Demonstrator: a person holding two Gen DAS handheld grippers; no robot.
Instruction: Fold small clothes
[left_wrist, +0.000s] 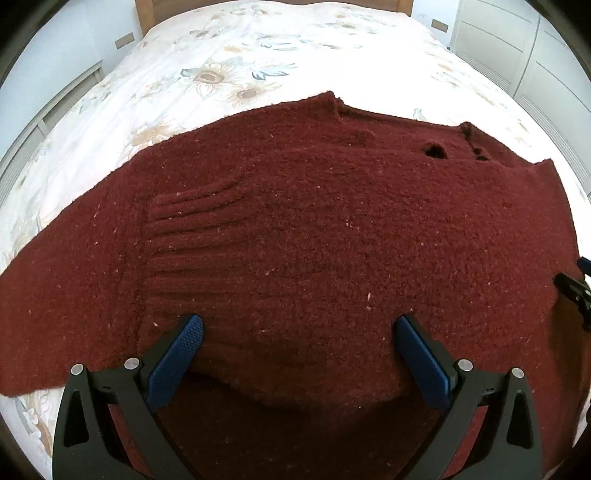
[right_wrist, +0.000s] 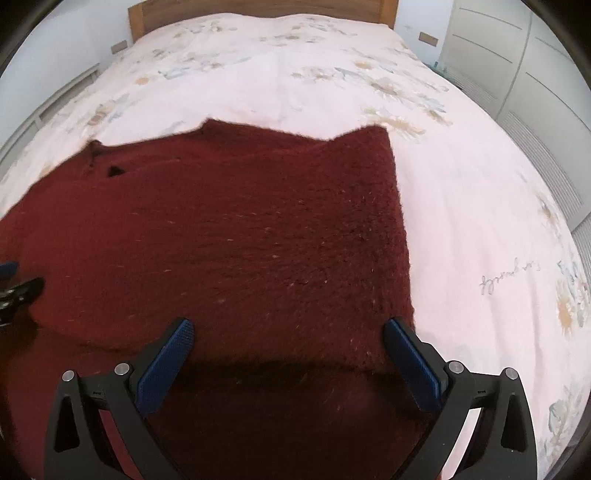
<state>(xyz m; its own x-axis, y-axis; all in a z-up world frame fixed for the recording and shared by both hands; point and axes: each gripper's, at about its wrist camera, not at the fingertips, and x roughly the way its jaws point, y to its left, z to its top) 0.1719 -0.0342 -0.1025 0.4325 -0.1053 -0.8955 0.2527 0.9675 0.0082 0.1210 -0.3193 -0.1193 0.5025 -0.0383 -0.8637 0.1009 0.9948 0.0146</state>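
Dark red sweater (left_wrist: 314, 229) spread on the floral bed cover (left_wrist: 229, 66), both grippers gaping above its folded near edge.

The left gripper (left_wrist: 299, 332) and right gripper (right_wrist: 288, 332) stand wide apart, gripping nothing. The sweater's sides run out of frame; shadow hides the layer beneath the fold.

Both wrist views look steeply down, close over the dark red fuzzy knitted sweater (left_wrist: 314, 229) (right_wrist: 221, 240), toward the wooden headboard (left_wrist: 273, 5) (right_wrist: 258, 7); they share the sweater's middle.
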